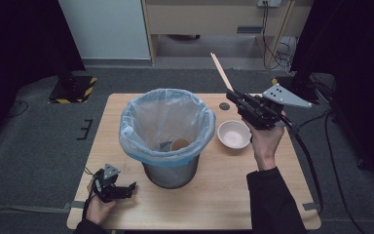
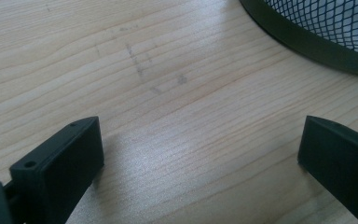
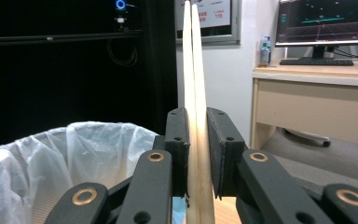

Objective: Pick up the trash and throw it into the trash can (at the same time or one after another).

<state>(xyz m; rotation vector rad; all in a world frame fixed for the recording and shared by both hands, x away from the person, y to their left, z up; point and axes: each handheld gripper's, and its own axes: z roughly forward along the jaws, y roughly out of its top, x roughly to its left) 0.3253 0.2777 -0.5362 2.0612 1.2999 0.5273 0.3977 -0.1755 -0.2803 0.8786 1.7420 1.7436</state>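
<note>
A pair of pale wooden chopsticks sticks up and away from my right gripper, whose black jaws are shut on them, raised above the table to the right of the bin. The mesh waste bin with a clear bag liner stands mid-table; a paper cup lies inside it. My left gripper rests low near the table's front left corner, jaws wide open over bare wood, the bin's base rim just ahead of it.
A white bowl sits right of the bin, under the right gripper. A small dark round disc lies behind it. The wooden table has free room at its front. A desk with a monitor stands beyond.
</note>
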